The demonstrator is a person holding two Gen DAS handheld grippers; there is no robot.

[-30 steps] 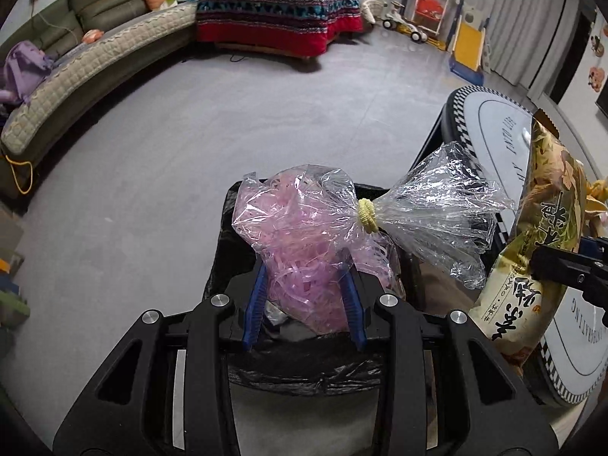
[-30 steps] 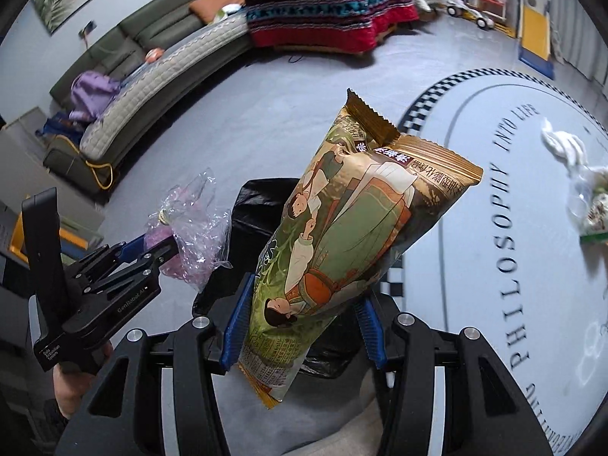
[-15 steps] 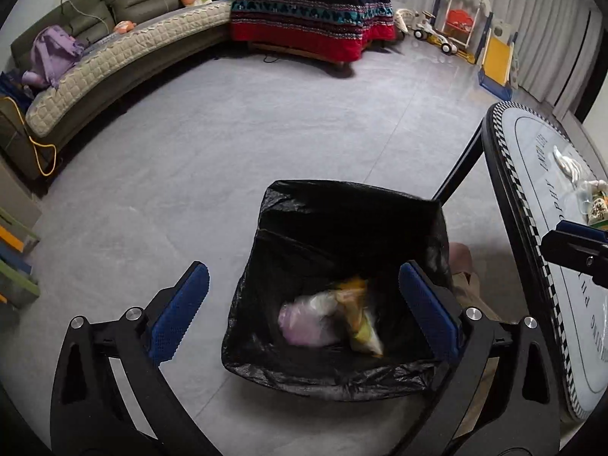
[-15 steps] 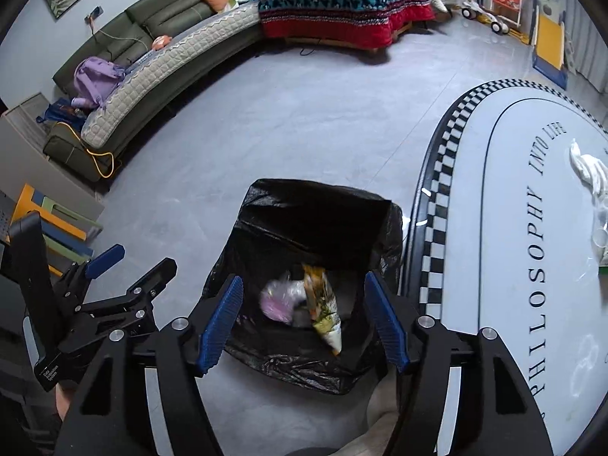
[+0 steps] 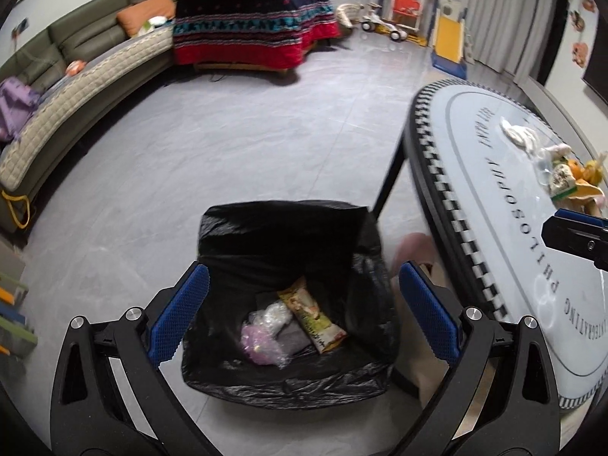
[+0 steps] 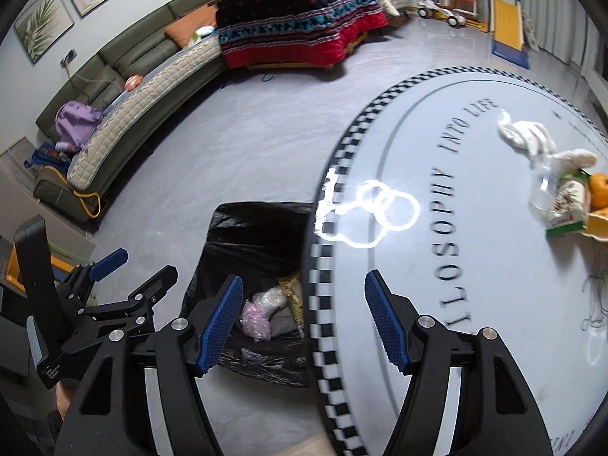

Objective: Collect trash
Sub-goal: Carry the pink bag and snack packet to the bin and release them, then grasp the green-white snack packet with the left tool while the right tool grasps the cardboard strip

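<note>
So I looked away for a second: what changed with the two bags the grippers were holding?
Both were let go. The pink bag and snack bag now lie in the bin. The left gripper and right gripper are open and empty; the right has swung toward the table. The bin stayed put.

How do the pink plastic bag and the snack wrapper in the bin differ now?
The crinkled pink plastic bag is translucent and bunched into a lump; the long yellow printed snack wrapper is opaque and lies flat, slanted to its right. Both rest at the bottom of the black-lined trash bin.
</note>
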